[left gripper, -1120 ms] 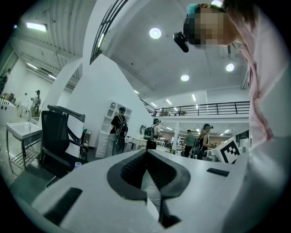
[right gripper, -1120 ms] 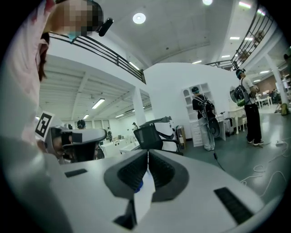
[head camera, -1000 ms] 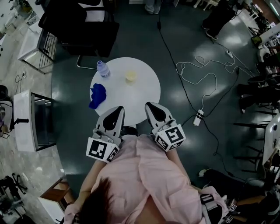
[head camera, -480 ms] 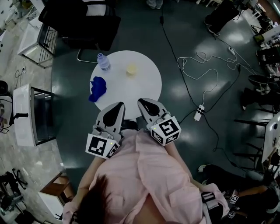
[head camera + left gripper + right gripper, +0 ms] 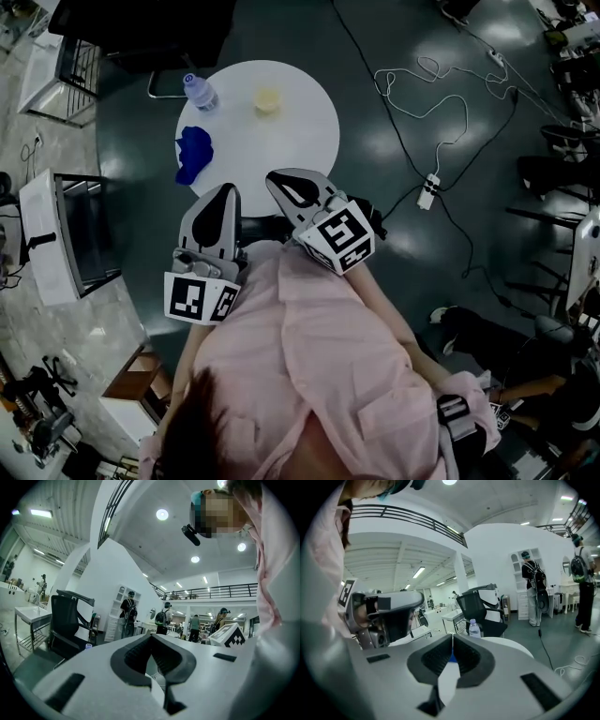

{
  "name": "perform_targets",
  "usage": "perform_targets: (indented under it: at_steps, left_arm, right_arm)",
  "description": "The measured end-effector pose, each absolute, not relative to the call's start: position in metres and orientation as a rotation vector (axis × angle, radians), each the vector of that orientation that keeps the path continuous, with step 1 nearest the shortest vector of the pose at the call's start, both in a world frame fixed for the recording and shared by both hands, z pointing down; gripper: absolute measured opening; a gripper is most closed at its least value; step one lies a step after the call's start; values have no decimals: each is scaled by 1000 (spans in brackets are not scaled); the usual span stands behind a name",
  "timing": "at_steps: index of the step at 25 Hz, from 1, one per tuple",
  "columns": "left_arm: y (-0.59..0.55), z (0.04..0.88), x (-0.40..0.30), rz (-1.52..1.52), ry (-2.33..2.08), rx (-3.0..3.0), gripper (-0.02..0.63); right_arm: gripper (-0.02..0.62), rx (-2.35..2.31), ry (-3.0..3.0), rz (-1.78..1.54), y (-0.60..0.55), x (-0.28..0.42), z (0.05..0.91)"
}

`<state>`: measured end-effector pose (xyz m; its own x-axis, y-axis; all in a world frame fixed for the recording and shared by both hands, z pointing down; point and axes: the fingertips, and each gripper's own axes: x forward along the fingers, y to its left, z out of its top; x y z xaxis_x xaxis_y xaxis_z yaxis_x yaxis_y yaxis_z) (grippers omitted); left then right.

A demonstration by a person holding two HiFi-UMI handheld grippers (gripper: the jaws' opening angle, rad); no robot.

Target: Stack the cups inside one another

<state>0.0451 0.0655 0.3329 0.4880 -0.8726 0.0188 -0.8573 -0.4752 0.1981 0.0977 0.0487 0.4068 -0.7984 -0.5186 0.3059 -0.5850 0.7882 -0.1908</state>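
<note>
A pale yellow cup (image 5: 267, 100) stands on the far part of the round white table (image 5: 300, 131); from here I cannot tell whether it is one cup or a stack. Both grippers are held close to the person's chest at the table's near edge, well short of the cup. My left gripper (image 5: 225, 188) (image 5: 151, 635) is shut with nothing between its jaws. My right gripper (image 5: 275, 176) (image 5: 452, 637) is also shut and empty, and points across the table toward the water bottle (image 5: 474, 628). The cup is hidden in both gripper views.
A water bottle (image 5: 197, 91) and a crumpled blue cloth (image 5: 194, 153) lie on the table's left part. A black office chair (image 5: 480, 604) stands beyond the table. White cables and a power strip (image 5: 428, 190) trail over the dark floor at the right. Several people stand in the background.
The table has slid up and left in the head view. My right gripper has swung left, toward the left gripper and the table's near edge. Both stay shut.
</note>
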Motion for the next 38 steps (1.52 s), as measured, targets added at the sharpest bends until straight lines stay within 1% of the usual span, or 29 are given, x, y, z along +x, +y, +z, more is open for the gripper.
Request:
perform_targets:
  at_steps: [5,11,22,31,38]
  left_arm:
    - [67,336,47,-96,-1504,2544,15]
    - [62,332,50,-135,-1521,2512,14]
    - [60,328,46,-137,-1550,2514,15]
    - [58,331,50,-130,-1527,2519,14]
    - [56,335,50,-141,-1510,2503,15]
  right_arm:
    - [32,820,-2677,381,51,93,414]
    - [32,790,-2698,293,53,89,406]
    - [32,796,-2712,272,49,89,402]
    - [32,815,-2712,283,46,92,404]
    - [32,878,-2707,364,41,104,409]
